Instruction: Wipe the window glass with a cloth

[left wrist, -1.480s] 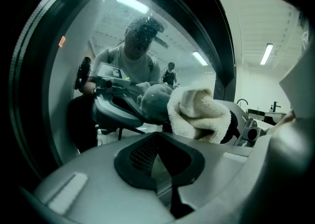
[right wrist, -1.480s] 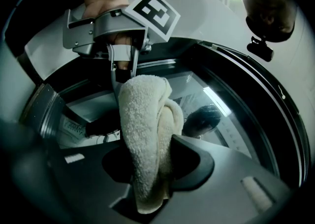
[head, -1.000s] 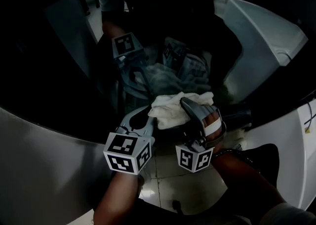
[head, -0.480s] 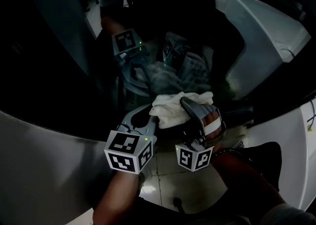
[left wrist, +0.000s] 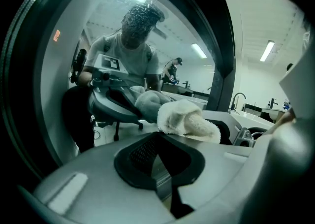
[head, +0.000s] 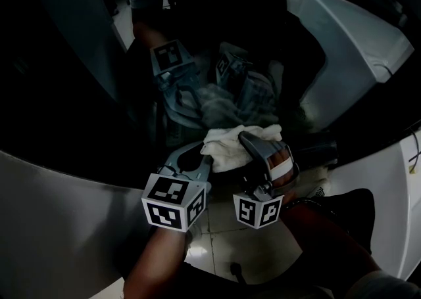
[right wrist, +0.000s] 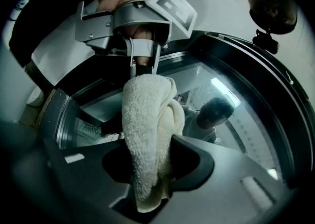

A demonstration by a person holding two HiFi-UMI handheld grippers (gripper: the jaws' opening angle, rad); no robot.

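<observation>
- The right tool (right wrist: pixel 150 169) is clenched on the cloth (right wrist: pixel 146 119) at centre frame, held against the round window glass (right wrist: pixel 236 129).
- The left tool (left wrist: pixel 158 155), lower centre, is closed on nothing.
- The cloth has barely shifted over the last second, so the wiping seems slow.

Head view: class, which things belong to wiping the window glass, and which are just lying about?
Belong to the job:
cloth, clamped in the right tool
window glass, round and dark-rimmed

Lying about or idle:
left tool, shut and empty
white casing on the right
black cable
floor tiles
</observation>
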